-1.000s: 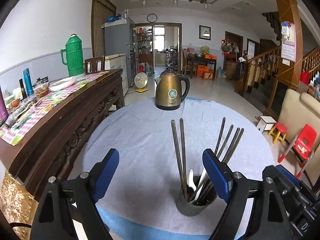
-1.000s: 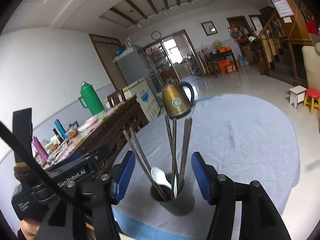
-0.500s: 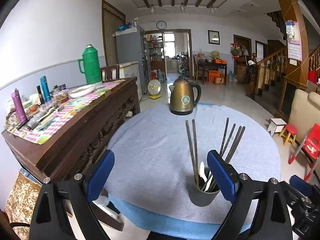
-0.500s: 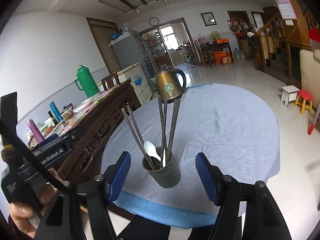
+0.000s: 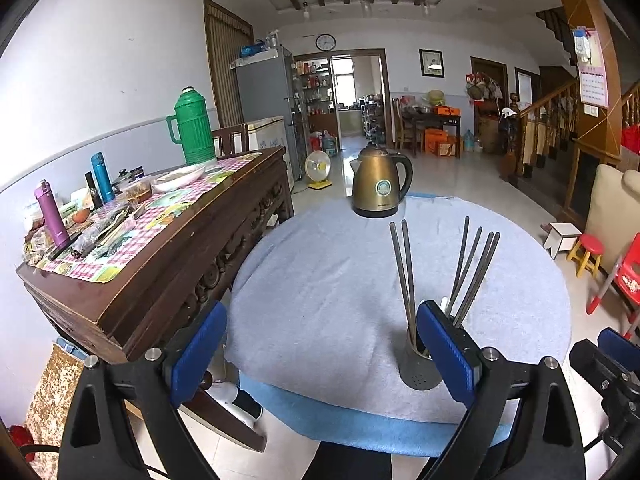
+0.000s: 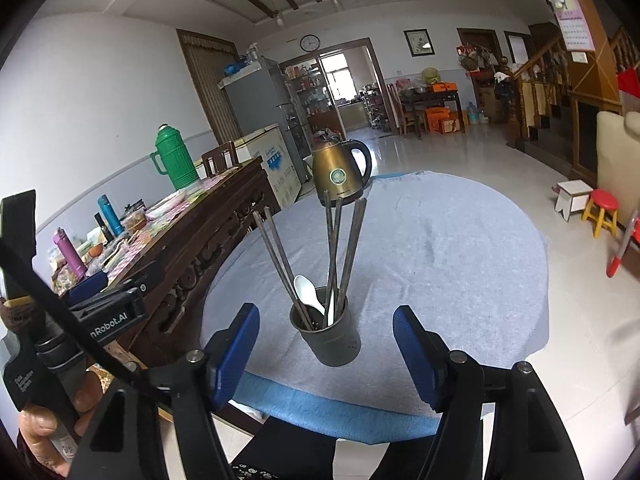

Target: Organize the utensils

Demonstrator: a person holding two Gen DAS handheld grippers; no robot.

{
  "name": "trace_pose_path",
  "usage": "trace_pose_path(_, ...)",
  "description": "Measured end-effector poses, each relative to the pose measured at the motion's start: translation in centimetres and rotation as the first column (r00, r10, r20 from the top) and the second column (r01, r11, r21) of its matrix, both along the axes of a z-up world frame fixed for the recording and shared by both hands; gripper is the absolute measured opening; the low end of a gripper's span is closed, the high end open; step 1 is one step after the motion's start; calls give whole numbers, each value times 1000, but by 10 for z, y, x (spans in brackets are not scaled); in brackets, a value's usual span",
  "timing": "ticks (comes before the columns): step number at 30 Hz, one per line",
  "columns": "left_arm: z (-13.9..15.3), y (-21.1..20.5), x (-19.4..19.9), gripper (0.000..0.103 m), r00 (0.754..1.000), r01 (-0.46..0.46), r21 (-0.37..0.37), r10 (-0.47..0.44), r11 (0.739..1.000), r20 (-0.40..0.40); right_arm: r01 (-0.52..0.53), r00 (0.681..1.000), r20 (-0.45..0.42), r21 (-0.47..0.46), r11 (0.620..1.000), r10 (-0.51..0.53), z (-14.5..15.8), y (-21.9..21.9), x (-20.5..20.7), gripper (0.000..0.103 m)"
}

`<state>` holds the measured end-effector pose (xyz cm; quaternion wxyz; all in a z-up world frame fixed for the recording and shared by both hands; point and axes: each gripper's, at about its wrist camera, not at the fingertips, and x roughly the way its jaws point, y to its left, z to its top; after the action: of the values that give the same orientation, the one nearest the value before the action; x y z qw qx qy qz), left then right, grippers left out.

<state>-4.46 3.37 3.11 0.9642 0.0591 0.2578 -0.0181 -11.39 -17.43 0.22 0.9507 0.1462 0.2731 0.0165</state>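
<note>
A dark grey utensil cup (image 6: pixel 328 340) stands near the front edge of the round table's pale blue cloth (image 6: pixel 440 260). In it stand several long metal chopsticks (image 6: pixel 334 248) and a white spoon (image 6: pixel 306 292). My right gripper (image 6: pixel 326 314) hangs open just short of the cup, pads apart and touching nothing. In the left wrist view the cup (image 5: pixel 416 364) sits partly behind the right blue pad, with the chopsticks (image 5: pixel 404 272) rising above it. My left gripper (image 5: pixel 322 344) is open and empty, to the left of the cup.
A brass-coloured kettle (image 5: pixel 380 188) stands at the table's far edge. A dark wooden sideboard (image 5: pixel 172 264) along the left carries a green thermos (image 5: pixel 194 128), bottles and dishes. A hand (image 6: pixel 44 432) holds the left gripper's handle. Small stools (image 6: pixel 600 208) stand on the floor at right.
Both grippers have drawn back from the cup towards the table's front edge, so the cup looks smaller and farther. Their jaws stand a little wider. The cup and utensils have not moved.
</note>
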Motion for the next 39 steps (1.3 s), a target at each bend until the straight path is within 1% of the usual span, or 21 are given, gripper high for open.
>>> trace_pose_path(4, 1, 3, -6, 96, 1000, 2, 1, -2, 1000, 5, 4, 1000, 21, -35, 999, -3, 6, 8, -5, 75)
trace_pose_path(7, 3, 5, -8, 96, 1000, 7, -8, -7, 1000, -9, 4, 1000, 29, -57, 998, -2, 8, 14, -6, 76)
trace_pose_path(15, 4, 11, -15, 96, 1000, 1, -20, -2, 1000, -18, 6, 999, 45, -86, 996, -2, 12, 23, -8, 76)
trace_pose_path(23, 4, 17, -14, 96, 999, -25, -33, 24, 999, -30, 1, 999, 52, -83, 997, 4, 14, 25, -10, 76)
trace_pose_path(39, 4, 21, -16, 96, 999, -30, -40, 29, 999, -30, -6, 998, 66, -79, 997, 11, 20, 29, -13, 77)
